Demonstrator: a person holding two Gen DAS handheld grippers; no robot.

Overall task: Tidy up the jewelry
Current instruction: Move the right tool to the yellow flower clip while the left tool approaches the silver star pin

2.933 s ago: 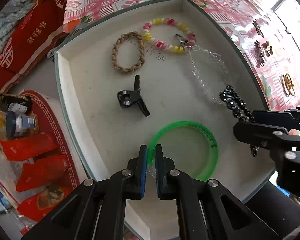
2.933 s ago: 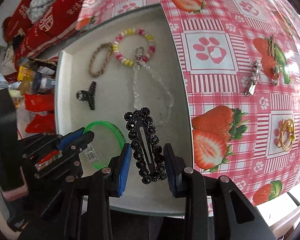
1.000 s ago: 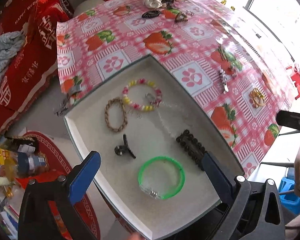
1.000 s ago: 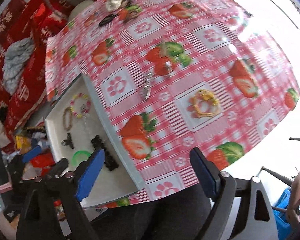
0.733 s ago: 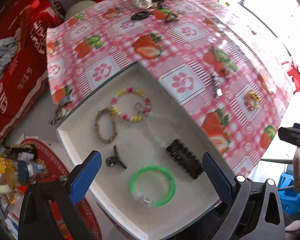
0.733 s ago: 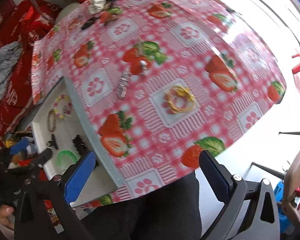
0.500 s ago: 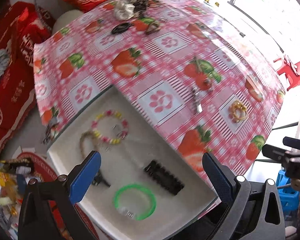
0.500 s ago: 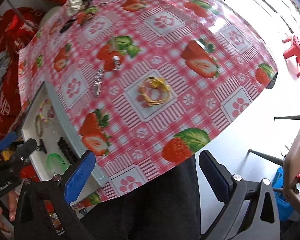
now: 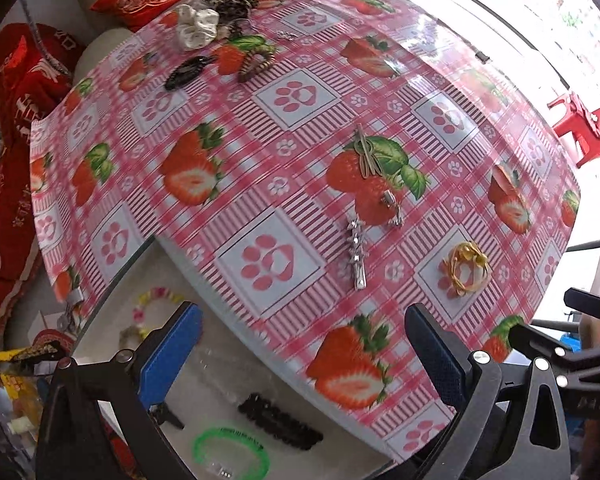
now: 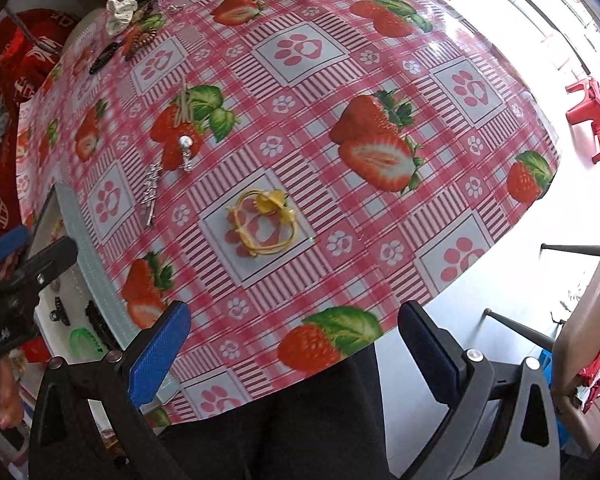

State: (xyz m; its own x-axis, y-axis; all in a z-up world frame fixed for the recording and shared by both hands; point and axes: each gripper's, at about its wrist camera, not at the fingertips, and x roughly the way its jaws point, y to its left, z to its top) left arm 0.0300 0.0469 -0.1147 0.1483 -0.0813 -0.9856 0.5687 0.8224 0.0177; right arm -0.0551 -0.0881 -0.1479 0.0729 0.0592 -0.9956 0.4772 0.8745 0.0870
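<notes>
A white drawer tray sticks out under the table edge. It holds a green bangle, a black beaded hair clip, a small black claw clip and a pink-yellow bead bracelet. On the strawberry tablecloth lie a yellow bracelet, a silver hair clip and other small pieces. My left gripper is open and empty, high above the table edge. My right gripper is open and empty, above the near table edge.
At the table's far side lie a white scrunchie, a black clip and a brown clip. Red cushions are at the left. A beige chair stands at the right, red stools beyond.
Both grippers let go, opened wide and pulled up and back from the tray. The black beaded clip now lies in the tray beside the green bangle. Both views have swung toward the tabletop.
</notes>
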